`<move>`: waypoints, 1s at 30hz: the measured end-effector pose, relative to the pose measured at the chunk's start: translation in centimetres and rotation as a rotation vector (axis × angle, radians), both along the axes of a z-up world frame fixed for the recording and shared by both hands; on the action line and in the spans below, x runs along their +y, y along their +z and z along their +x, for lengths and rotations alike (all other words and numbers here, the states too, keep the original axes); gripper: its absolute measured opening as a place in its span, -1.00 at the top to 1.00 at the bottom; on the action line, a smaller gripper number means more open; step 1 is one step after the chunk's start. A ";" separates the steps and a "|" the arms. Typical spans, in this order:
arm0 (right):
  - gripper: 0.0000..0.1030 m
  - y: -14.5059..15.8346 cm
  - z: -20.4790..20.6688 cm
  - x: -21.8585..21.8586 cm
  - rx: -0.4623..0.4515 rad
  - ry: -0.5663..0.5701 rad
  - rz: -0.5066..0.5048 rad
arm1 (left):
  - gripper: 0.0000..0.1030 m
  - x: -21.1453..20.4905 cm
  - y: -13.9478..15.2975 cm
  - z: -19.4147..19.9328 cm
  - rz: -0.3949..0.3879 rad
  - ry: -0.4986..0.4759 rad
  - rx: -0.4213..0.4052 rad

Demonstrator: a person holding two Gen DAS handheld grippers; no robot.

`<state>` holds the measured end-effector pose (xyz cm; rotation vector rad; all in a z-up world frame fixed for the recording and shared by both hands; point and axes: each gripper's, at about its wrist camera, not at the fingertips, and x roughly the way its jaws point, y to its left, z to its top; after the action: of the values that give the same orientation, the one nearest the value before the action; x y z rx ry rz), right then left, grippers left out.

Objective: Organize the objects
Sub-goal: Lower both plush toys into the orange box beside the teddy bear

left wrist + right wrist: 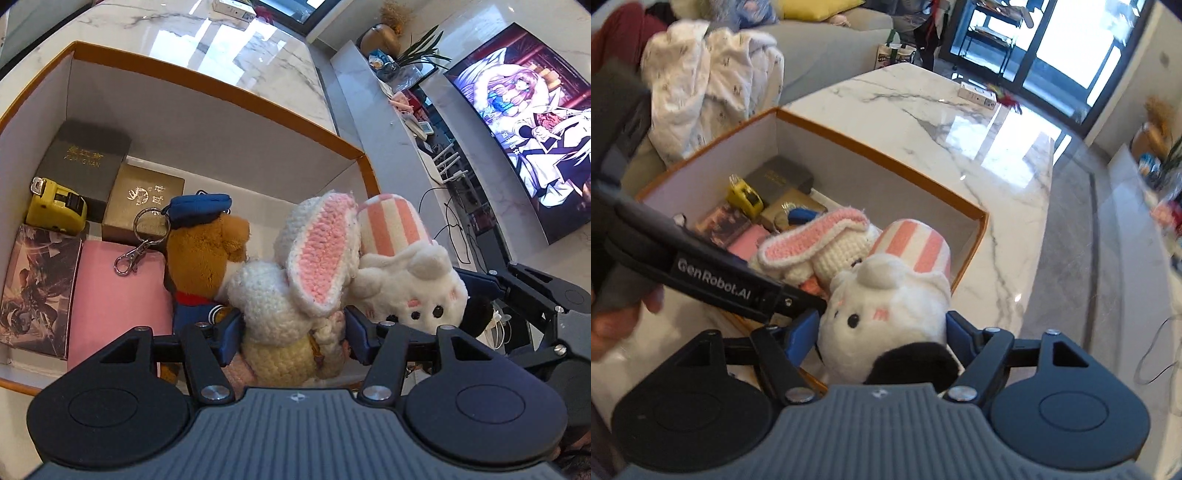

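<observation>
An orange-rimmed cardboard box (207, 122) (849, 147) sits on the marble table. My left gripper (291, 328) is shut on a crocheted white bunny (280, 295) with pink-lined ears and holds it over the box; the bunny also shows in the right wrist view (816, 251). My right gripper (882, 332) is shut on a white plush animal (886, 306) with a pink-striped part (916, 243), above the box's near right side; the plush also shows in the left wrist view (413, 291). A brown bear keychain (207, 258) with a blue cap lies in the box.
In the box lie a yellow tape measure (55, 206), a dark grey box (85, 162), a gold box (144, 203), a pink box (114, 302) and a printed box (33, 288). The marble table (979, 147) stretches beyond. A television (528, 129) stands right; clothes (709, 85) lie on a sofa.
</observation>
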<state>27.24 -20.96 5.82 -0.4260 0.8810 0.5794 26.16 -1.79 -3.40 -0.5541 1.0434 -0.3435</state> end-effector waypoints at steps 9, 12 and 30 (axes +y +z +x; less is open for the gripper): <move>-0.11 1.7 1.5 -2.8 0.118 -0.111 0.200 | -0.31 0.3 0.4 -0.4 -0.012 -0.020 -0.022; -0.08 1.5 1.3 -2.0 0.106 -0.118 0.168 | -0.31 0.2 0.5 -0.5 -0.006 -0.036 -0.025; 0.04 -1.2 1.5 4.0 0.088 -0.014 -0.175 | 0.35 1.4 1.2 -1.0 -0.014 -0.053 -0.053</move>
<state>28.73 -16.94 4.64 -0.5557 1.0227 0.5133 25.15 -0.44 -2.17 -0.5275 1.0063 -0.4105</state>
